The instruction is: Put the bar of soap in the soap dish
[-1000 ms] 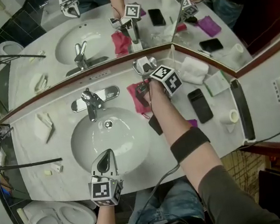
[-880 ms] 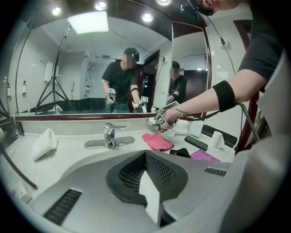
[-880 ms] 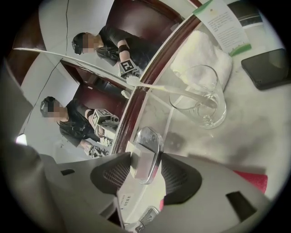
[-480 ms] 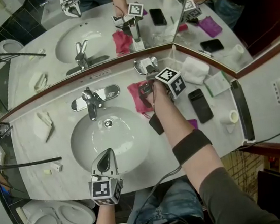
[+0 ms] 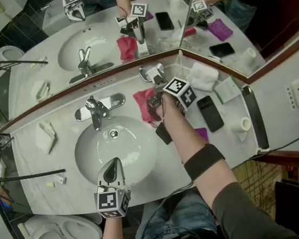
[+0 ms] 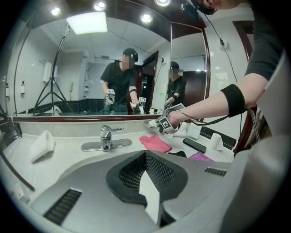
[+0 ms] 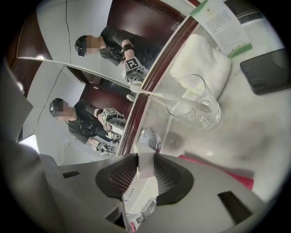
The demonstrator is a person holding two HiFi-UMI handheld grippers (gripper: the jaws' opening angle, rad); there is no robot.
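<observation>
Bar of soap (image 7: 136, 191): white, with small print along one side, located between the jaws of the right gripper (image 7: 145, 166). The jaws have just been closing, and the mesh pads now bear on both sides of the bar, so the tool is clamped on it.

Soap dish (image 7: 149, 138): chrome, standing at the back of the counter against the brown mirror frame (image 7: 144, 86). It lies just beyond the gripper tips and the far end of the bar. No view shows whether the bar touches the dish.

Right gripper surroundings:
- A clear glass tumbler (image 7: 195, 108) stands on the marble counter (image 7: 254, 136) near the dish.
- A folded white towel (image 7: 204, 59) lies behind the tumbler.
- A black phone (image 7: 268, 70) lies beside the towel.
- A pink cloth (image 5: 143, 102) lies on the counter below the gripper, between the faucet (image 5: 96, 108) and the phone.

Left gripper (image 5: 113, 172): jaws fully together with nothing between them. It is held at the near rim of the wash basin (image 5: 88, 151), pointing toward the faucet and well apart from the soap dish.

A second folded white cloth (image 5: 47, 136) lies on the counter left of the basin.
</observation>
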